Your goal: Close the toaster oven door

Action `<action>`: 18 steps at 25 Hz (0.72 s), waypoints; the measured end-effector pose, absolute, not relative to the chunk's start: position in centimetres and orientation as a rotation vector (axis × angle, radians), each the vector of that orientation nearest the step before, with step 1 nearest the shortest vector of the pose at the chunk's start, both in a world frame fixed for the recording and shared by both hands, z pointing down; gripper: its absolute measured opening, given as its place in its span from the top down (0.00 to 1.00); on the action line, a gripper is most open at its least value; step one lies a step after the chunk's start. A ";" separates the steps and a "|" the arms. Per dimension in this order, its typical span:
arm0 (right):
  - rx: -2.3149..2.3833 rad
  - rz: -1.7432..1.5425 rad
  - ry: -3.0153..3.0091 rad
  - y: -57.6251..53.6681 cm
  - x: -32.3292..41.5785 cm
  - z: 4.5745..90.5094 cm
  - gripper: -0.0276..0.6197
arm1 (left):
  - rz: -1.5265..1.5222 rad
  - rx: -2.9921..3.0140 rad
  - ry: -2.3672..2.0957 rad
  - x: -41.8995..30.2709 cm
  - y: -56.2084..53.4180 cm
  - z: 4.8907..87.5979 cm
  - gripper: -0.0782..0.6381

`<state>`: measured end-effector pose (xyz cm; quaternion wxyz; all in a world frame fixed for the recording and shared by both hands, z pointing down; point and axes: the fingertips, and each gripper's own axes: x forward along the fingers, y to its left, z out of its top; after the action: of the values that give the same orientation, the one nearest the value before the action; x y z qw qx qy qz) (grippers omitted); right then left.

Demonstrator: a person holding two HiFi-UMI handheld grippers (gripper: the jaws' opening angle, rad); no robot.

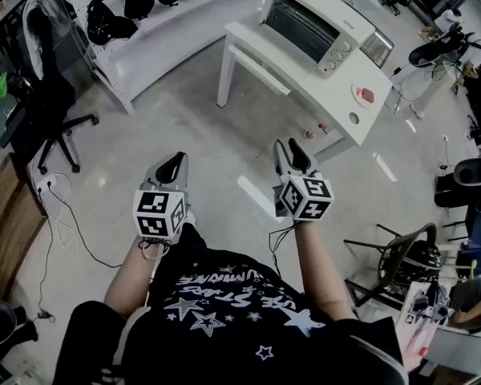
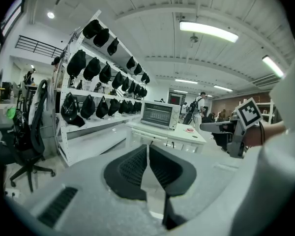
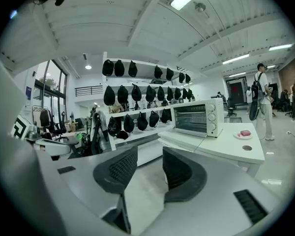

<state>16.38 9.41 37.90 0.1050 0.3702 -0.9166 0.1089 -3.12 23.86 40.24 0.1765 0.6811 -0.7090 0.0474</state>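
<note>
the right gripper [image 1: 293, 154] hangs with jaws apart and empty, the left gripper [image 1: 174, 165] with jaws together, both well short of the toaster oven [image 1: 321, 24] on the white table [image 1: 329, 95]. its door looks dropped open, i think, so nothing of the closing is done yet.
</note>
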 end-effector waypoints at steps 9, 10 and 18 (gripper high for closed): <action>1.298 0.382 -2.560 4.4 10.8 39.1 0.53 | 0.093 1.988 -1.939 -12.4 19.5 40.0 0.85; 1.318 0.404 -2.546 4.0 10.3 39.5 0.51 | 0.088 1.985 -1.934 -13.3 19.4 40.1 0.85; 1.403 0.516 -2.448 2.4 7.2 43.0 0.51 | 0.136 1.969 -1.883 -18.6 18.3 42.1 0.85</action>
<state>7.23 2.42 42.98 0.1362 0.4846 -0.8455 0.1781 -18.60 18.28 42.13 0.2053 0.7064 -0.6756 0.0487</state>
